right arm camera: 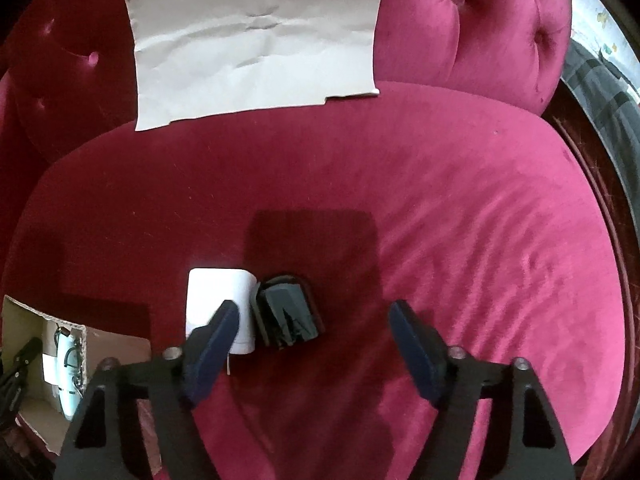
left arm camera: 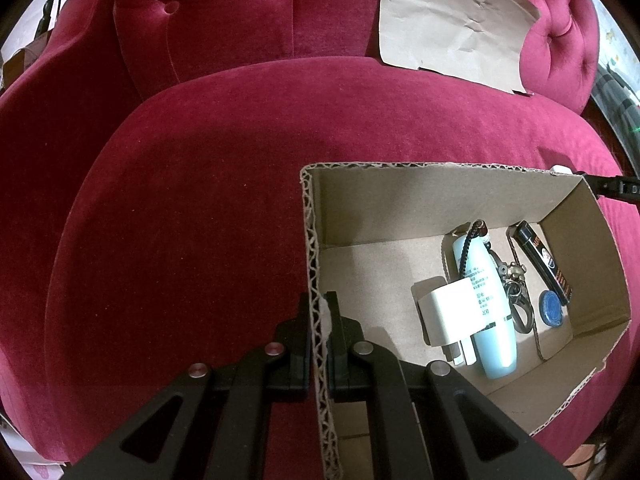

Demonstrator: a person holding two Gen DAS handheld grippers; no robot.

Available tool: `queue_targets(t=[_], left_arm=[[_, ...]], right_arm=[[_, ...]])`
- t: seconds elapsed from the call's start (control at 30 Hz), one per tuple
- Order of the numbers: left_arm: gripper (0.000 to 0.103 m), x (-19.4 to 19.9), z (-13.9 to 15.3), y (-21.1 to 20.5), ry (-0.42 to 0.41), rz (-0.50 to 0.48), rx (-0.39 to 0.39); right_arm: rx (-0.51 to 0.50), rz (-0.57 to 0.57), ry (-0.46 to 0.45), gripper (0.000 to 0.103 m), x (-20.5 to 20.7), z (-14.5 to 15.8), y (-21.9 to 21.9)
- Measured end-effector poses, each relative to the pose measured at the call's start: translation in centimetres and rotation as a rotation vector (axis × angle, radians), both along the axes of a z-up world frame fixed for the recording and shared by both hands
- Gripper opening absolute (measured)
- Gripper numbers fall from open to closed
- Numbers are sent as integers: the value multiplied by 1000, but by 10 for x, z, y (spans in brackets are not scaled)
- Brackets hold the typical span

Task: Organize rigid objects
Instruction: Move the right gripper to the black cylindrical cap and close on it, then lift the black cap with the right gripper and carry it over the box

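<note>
Plush crimson velvet covers the sofa (left arm camera: 240,184), the box (left arm camera: 420,200) is matt corrugated cardboard, crumpled brown paper (right arm camera: 256,40) lies behind, and the black case (right arm camera: 286,312) shines glossy beside a smooth white plastic block (right arm camera: 216,288).

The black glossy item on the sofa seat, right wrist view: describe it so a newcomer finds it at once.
On the red velvet sofa seat, look just ahead of the right gripper, whose jaws stand open. Two small items lie side by side there, touching. The black glossy item is the right one; its neighbour is a white block.
</note>
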State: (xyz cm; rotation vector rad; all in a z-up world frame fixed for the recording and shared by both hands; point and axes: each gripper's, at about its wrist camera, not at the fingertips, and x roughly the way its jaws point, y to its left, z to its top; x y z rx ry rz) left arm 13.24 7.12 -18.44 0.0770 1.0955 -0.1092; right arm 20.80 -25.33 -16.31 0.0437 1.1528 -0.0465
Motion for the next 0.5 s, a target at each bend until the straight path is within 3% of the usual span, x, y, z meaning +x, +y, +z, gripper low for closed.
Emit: queue_targets(t=[0.17,0.23,0.5], left_arm=[[5,0,0,0,0,0,0],[5,0,0,0,0,0,0],[5,0,0,0,0,-1,0]], right_arm=[[11,21,15,55,5,-8,4],[14,28,24,40,8,-12,7],[8,26,24,40,8,-14,9]])
